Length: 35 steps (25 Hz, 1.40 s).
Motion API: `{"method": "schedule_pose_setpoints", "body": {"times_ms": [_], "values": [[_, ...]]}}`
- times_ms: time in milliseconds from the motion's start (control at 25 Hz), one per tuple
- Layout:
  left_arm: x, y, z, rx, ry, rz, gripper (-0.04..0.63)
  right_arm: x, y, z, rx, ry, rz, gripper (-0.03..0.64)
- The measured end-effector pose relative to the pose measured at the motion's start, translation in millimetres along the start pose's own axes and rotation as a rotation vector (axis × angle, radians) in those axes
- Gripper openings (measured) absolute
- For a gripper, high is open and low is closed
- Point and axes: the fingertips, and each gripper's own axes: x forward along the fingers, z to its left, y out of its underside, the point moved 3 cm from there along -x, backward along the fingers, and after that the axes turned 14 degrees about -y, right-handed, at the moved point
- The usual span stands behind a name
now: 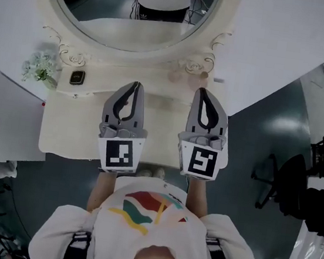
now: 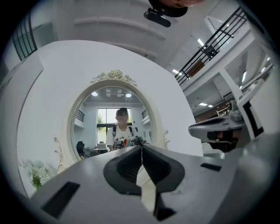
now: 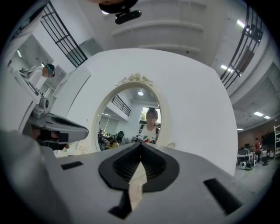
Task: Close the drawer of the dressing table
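The cream dressing table [image 1: 60, 136] stands below me with its oval mirror [image 1: 130, 9] at the back. No drawer shows past the table's front edge in the head view; the front face is hidden under the top. My left gripper [image 1: 136, 84] and right gripper [image 1: 201, 91] hover side by side over the tabletop, both pointing level at the mirror. The left gripper [image 2: 141, 147] has its jaws shut with nothing between them. The right gripper [image 3: 141, 145] is shut and empty too. Each gripper view shows the mirror [image 2: 94, 131] ahead and the other gripper at its side.
A small bunch of pale flowers [image 1: 40, 67] and a little dark square object [image 1: 77, 77] sit on the table's left end. A black chair [image 1: 279, 183] stands on the grey floor to the right. A white curved wall [image 1: 279, 46] backs the table.
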Motion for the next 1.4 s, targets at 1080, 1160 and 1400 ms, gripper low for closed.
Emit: {"method": "schedule_pose_setpoints", "body": {"times_ms": [1080,1160,1400], "values": [[-18,5,9,0.018,-0.022,0.047,0.006,17,14,95,0.042,-0.215,0.03,0.002],[-18,7,5,0.028,-0.016,0.031,0.006,16,17,96,0.059,-0.221,0.028,0.002],[-24,16,2,0.033,-0.011,0.037,0.006,16,27,104,0.036,-0.246,0.073,0.0]]}}
